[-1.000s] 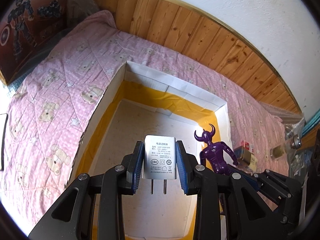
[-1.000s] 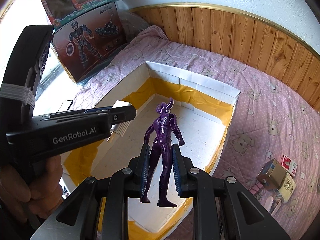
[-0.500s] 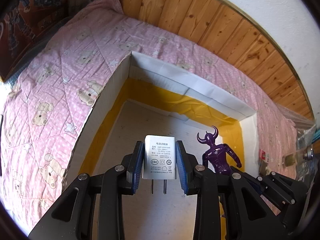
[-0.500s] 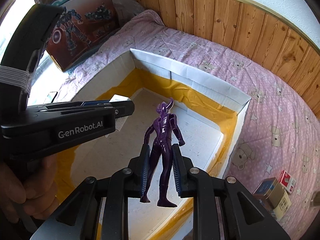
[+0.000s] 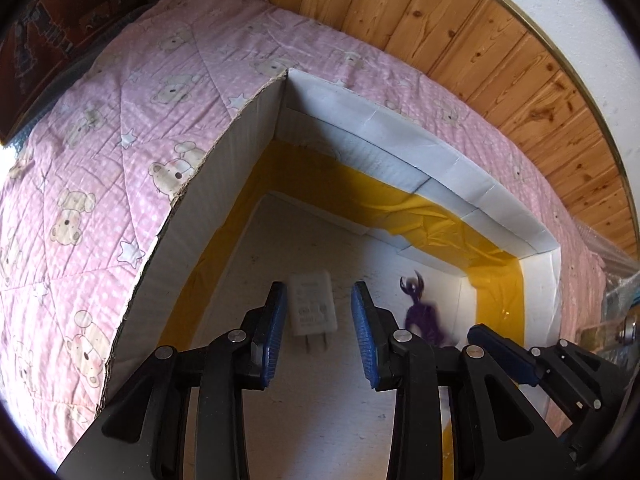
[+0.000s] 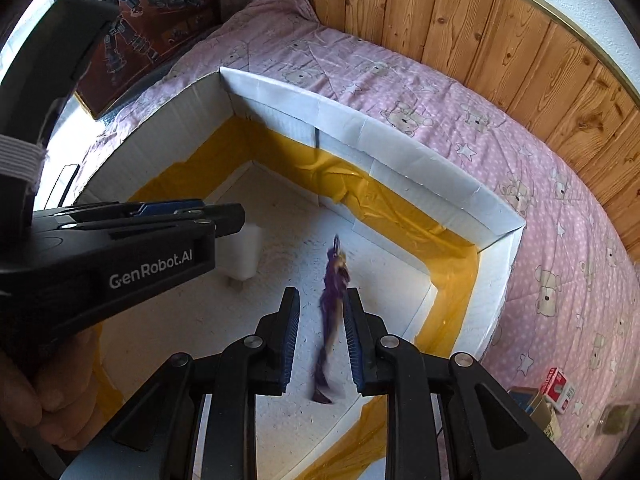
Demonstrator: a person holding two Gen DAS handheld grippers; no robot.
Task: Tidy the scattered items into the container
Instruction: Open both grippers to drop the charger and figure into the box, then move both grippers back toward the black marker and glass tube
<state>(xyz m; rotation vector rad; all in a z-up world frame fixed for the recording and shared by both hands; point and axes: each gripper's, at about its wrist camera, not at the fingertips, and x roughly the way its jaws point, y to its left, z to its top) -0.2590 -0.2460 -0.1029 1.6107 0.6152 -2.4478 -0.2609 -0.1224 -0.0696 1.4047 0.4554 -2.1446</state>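
A white cardboard box [image 5: 400, 140] with yellow tape inside sits on a pink bear quilt; it also shows in the right wrist view [image 6: 400, 148]. My left gripper [image 5: 319, 322] is open over the box, and a white plug adapter [image 5: 313, 307] is free below it, blurred, inside the box. My right gripper [image 6: 321, 330] is open, and a purple horned figure [image 6: 332, 304] is free between its jaws, blurred by motion, over the box floor. The adapter [image 6: 244, 254] and the figure [image 5: 422, 314] each show in the other view too.
The pink quilt [image 5: 100, 152] surrounds the box, with a wooden wall panel [image 6: 500, 40] behind. A toy robot package [image 6: 152, 20] leans at the far left. Small boxes [image 6: 548, 396] lie on the quilt at the right.
Both grippers have opened and let go. The adapter and the purple figure have dropped out of the jaws into the box. Both grippers have moved further over the box.
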